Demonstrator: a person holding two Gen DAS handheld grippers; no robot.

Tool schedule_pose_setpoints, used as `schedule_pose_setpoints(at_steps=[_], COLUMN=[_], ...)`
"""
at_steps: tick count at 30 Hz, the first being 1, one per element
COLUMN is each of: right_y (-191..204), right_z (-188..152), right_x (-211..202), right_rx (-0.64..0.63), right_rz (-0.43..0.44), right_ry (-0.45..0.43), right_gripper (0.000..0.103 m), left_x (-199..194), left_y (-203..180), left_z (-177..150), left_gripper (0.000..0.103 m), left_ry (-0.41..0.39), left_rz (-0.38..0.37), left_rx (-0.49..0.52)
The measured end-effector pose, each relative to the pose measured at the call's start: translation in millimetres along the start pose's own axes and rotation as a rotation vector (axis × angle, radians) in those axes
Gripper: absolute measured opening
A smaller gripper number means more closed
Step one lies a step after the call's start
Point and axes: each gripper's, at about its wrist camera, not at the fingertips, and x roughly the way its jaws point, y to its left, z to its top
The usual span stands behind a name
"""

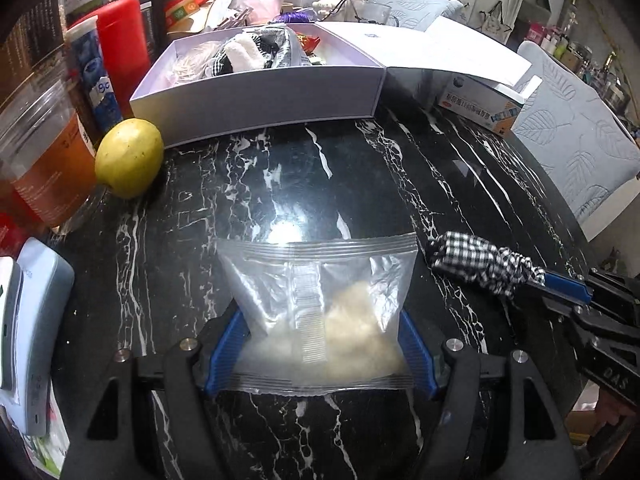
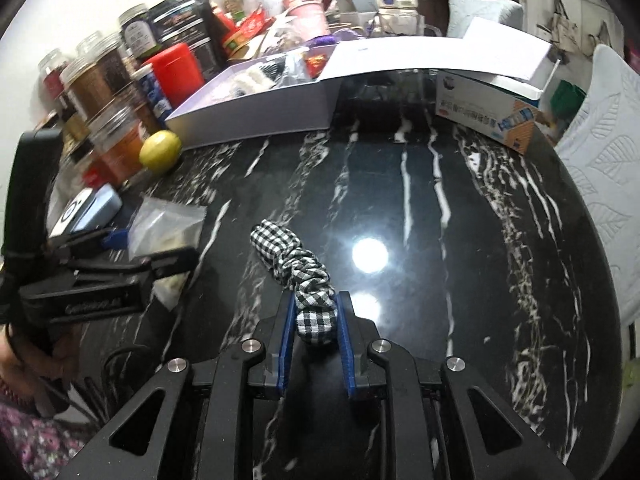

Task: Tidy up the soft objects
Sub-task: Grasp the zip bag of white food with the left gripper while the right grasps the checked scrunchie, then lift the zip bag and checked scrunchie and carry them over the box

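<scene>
My left gripper [image 1: 322, 332] is shut on a clear zip bag [image 1: 320, 280] with pale fluffy stuff inside; its blue pads press the bag's two sides just above the black marble table [image 1: 320, 176]. My right gripper [image 2: 316, 320] is shut on a black-and-white checked scrunchie [image 2: 292, 264], which trails forward over the table. In the left wrist view, the scrunchie [image 1: 476, 258] and right gripper [image 1: 560, 280] sit right of the bag. The open white box [image 1: 256, 96] with soft items inside stands at the table's back. In the right wrist view, the bag [image 2: 164, 226] and left gripper [image 2: 120, 248] are at the left.
A lemon [image 1: 130, 158] and a cup of orange drink [image 1: 44, 160] stand left of the box, with jars and a red canister [image 1: 120, 40] behind. The box's lid [image 1: 432, 48] lies open to the right over a medicine carton [image 1: 480, 106]. A padded chair [image 1: 576, 152] stands beyond the table's right edge.
</scene>
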Motion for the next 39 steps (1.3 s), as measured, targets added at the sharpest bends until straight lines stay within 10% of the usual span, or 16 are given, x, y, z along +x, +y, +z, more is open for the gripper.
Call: schedule_pose_setpoints(at_steps=[6, 19, 27, 39], right_y=[-2.3, 18.3, 18.5, 21.5], right_z=[7.5, 16.7, 14.1, 5.6], right_x=[10.1, 31.6, 31.4, 16.5], right_rx=[0.024, -0.132, -0.127, -0.068], right_rz=[0.020, -0.015, -0.083, 0.005], right_ry=[0.000, 0.026, -0.009, -0.022], right_gripper=[0.056, 0.056, 0.023, 0.021], left_x=[3.5, 6.5, 6.5, -5.7], left_y=[1.3, 2.0, 3.0, -3.7], left_z=[3.6, 6.9, 7.0, -0.6], left_gripper=[0.071, 0.072, 0.072, 0.070], left_ry=[-0.010, -0.024, -0.033, -0.041], left_rz=[0.018, 0.031, 0.028, -0.063], left_rx=[0.015, 0.025, 0.022, 0.017])
